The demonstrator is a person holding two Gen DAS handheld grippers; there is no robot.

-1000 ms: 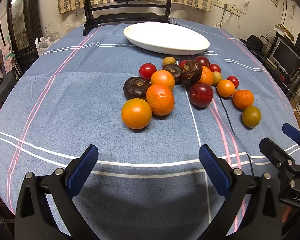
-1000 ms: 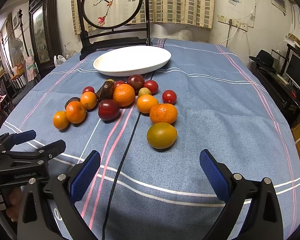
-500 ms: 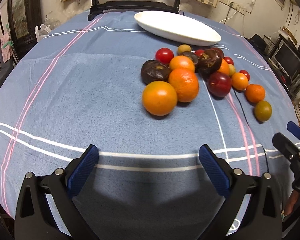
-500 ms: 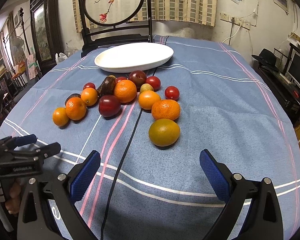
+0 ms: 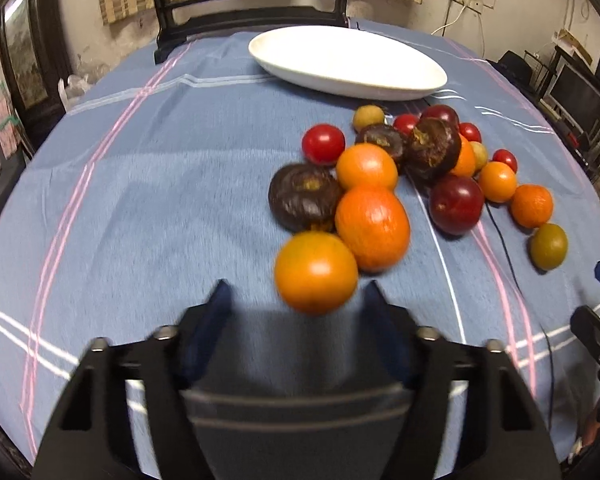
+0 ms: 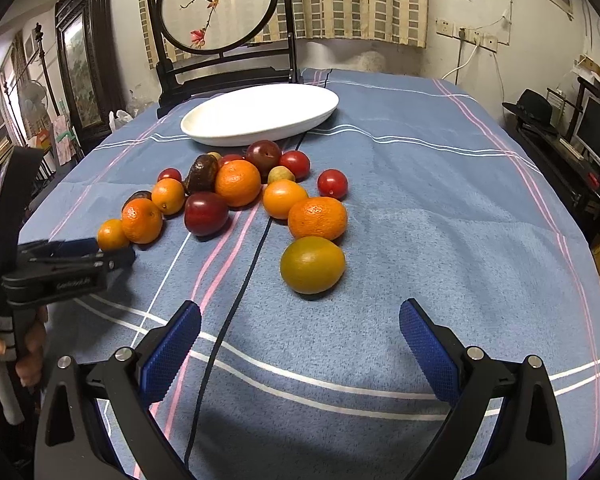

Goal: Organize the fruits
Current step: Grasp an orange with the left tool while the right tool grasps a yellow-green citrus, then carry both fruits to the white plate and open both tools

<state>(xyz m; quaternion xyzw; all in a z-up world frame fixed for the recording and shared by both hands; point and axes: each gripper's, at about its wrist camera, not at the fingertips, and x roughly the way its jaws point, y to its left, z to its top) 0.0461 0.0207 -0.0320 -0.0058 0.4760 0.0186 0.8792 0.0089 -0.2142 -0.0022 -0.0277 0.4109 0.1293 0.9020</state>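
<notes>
One orange [image 5: 316, 272] governs my coming move: it is the near-left outlier of the fruit cluster and lies just ahead of my left gripper [image 5: 296, 300], slightly right of the midline between the fingertips. Taking the white plate [image 5: 348, 62] as landmark, this orange sits farthest from the plate on the cluster's near-left edge, touching or almost touching a larger orange [image 5: 372, 226] on its plate side, with a dark brown fruit [image 5: 304, 196] just beyond. The orange is round, so no long axis constrains my approach; what matters is that it lies plate-ward of the tool, and the lift would carry it over the cluster toward the plate.

My left hand is plainly the nearer. Its jaws are closing, now partly open, with the orange just beyond or barely between the tips; I see no pad pressing on it. Motion blur leaves me unable to tell whether the right fingertip grazes the fruit.

My right gripper [image 6: 300, 334] stands wide open and holds nothing. From the plate, a green-yellow fruit [image 6: 313, 265] is the cluster's nearest member to this tool, yet well short of its fingertips. The plate holds no fruit, so I judge the sorting barely begun.
</notes>
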